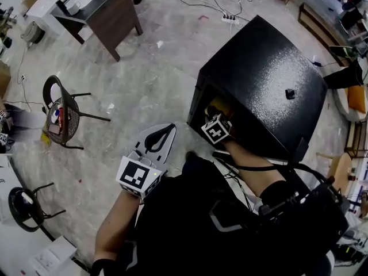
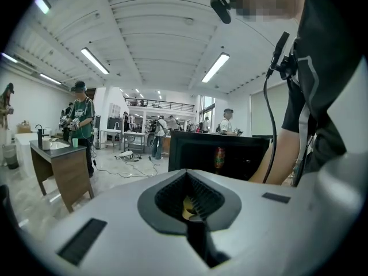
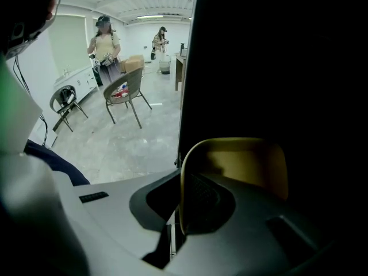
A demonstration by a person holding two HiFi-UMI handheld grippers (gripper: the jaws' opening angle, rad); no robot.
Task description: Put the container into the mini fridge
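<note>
Inside, the mini fridge (image 1: 259, 79) is too dark to read; only the yellow container (image 3: 247, 165) shows there, its lower part hidden behind the right gripper (image 3: 183, 203), which is clenched on its rim. The left gripper (image 1: 170, 130) hangs clear of the fridge with its jaws together. Around them lie a pale marbled floor (image 1: 149, 79), a chair (image 1: 63, 114) and a wooden desk (image 1: 106, 10)
</note>
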